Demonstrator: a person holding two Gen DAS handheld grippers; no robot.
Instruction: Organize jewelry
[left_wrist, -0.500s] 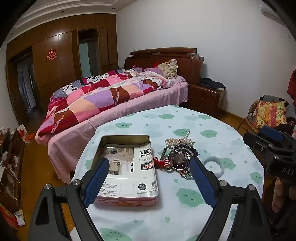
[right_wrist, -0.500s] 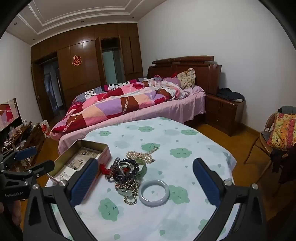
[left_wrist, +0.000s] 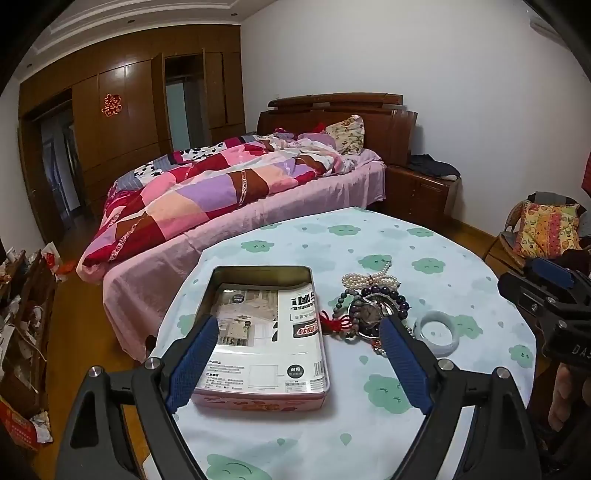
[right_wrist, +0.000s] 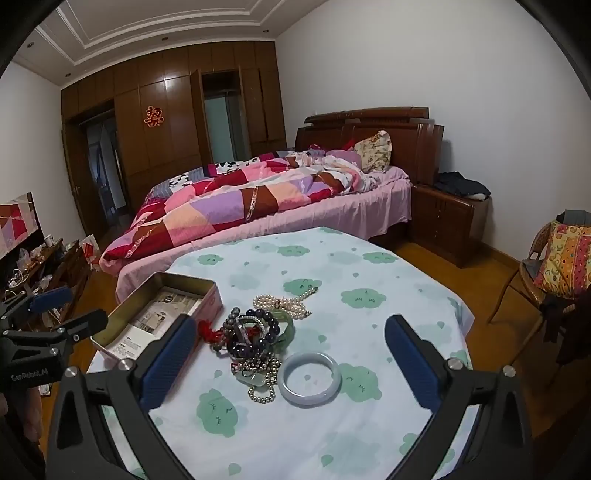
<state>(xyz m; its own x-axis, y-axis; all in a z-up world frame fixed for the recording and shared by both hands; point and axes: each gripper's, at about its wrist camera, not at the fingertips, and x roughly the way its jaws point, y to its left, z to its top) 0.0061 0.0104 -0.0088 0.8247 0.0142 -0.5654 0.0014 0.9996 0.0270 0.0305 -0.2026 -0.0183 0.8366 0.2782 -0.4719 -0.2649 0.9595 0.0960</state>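
Note:
An open pink tin box (left_wrist: 258, 400) lined with printed paper lies on the round table (left_wrist: 436, 240), which has a cloud-print cloth. Just right of it is a tangled pile of bead bracelets (left_wrist: 371, 308), with a pearl strand (left_wrist: 364, 279) at the pile's far side and a pale bangle (left_wrist: 437, 332) to the right. My left gripper (left_wrist: 297, 328) hovers open over the box's near end and holds nothing. In the right wrist view, my right gripper (right_wrist: 290, 325) hangs open above the bracelet pile (right_wrist: 255, 332) and bangle (right_wrist: 309, 378). The tin box (right_wrist: 214, 302) sits to the left.
A bed with a patchwork quilt (right_wrist: 240, 206) stands behind the table, with a wooden nightstand (right_wrist: 447, 221) beside it. A chair with a patterned cushion (right_wrist: 565, 258) is on the right. Cluttered shelves (left_wrist: 22, 314) line the left wall. Each gripper shows at the edge of the other's view.

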